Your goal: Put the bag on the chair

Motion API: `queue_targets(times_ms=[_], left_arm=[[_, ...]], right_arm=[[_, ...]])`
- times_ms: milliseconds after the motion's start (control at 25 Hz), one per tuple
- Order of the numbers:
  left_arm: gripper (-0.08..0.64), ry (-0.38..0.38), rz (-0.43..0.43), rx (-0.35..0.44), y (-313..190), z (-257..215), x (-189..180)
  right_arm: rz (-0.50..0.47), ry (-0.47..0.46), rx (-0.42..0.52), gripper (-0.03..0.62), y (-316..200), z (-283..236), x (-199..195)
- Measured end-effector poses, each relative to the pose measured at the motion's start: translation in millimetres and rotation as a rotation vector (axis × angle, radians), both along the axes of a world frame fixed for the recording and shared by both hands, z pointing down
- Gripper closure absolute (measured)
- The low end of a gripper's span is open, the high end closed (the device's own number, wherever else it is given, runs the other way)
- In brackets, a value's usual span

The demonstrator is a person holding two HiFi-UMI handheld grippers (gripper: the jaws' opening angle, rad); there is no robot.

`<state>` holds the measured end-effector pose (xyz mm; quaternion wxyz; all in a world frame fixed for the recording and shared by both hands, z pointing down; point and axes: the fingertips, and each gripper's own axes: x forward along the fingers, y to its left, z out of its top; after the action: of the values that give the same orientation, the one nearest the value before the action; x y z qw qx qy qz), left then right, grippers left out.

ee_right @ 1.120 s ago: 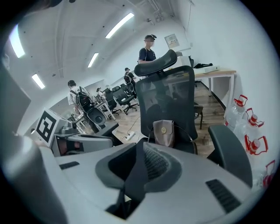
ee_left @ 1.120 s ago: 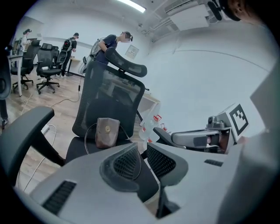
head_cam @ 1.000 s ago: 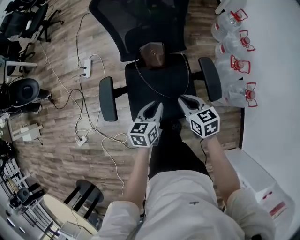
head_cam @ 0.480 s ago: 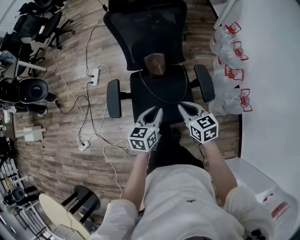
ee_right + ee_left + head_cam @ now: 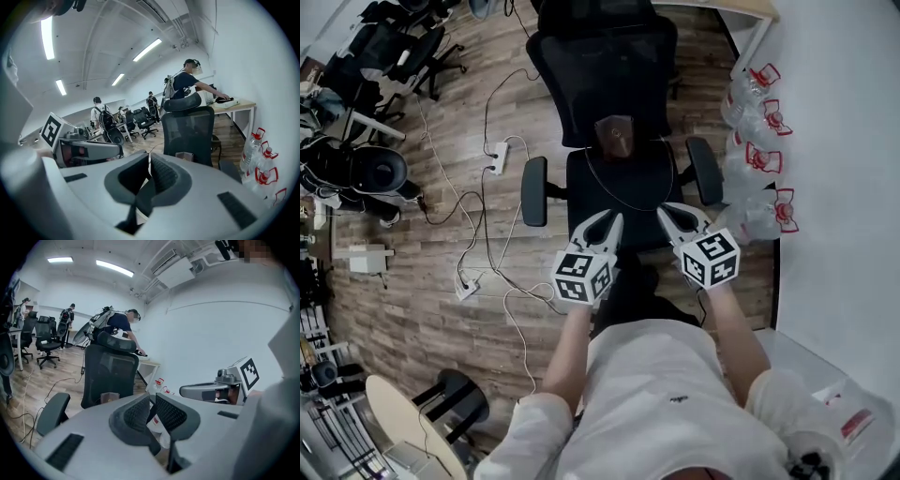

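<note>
A small brown bag (image 5: pixel 613 137) sits on the black office chair (image 5: pixel 628 192), at the back of the seat against the backrest, with its thin strap looped over the seat. Both grippers hover apart from it at the seat's front edge. My left gripper (image 5: pixel 612 221) is shut and empty. My right gripper (image 5: pixel 667 214) is closing, its jaws almost together with nothing between them. The left gripper view shows the bag (image 5: pixel 109 397) beyond the jaws (image 5: pixel 151 401). In the right gripper view the bag (image 5: pixel 183 156) lies on the chair (image 5: pixel 190 131) ahead of the jaws (image 5: pixel 149 161).
Large water bottles (image 5: pixel 759 159) line the white wall right of the chair. Power strips and cables (image 5: pixel 497 157) trail over the wood floor on the left. Other chairs stand at the upper left, a round table (image 5: pixel 398 412) at the lower left. People work at desks behind.
The person has drawn back, so the chair and bag look smaller and farther off. The right jaws have come together. The bag stays on the seat.
</note>
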<state>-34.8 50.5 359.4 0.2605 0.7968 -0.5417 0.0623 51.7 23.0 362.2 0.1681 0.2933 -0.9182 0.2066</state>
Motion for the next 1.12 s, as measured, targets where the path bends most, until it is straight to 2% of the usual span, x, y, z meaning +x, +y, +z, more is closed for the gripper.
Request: queue_targets(times_ms=[200,720,1120], left_arm=[[0.526,-0.028,-0.009,0.050,7.0,-23.3,4.3],[0.547,-0.028,-0.025,0.098,19.8,-55.8,6.7],[0.555,-0.028,-0.007,0.136,19.0,-66.2,11.6]], right_arm=[[-0.021,-0.027,0.035,0.581,6.9,-21.6,0.7],[-0.035,-0.076,0.081,0.588,18.3,-59.5,3.8],[-0.035,-0.069,0.126,0.589,26.8,-75.7,5.8]])
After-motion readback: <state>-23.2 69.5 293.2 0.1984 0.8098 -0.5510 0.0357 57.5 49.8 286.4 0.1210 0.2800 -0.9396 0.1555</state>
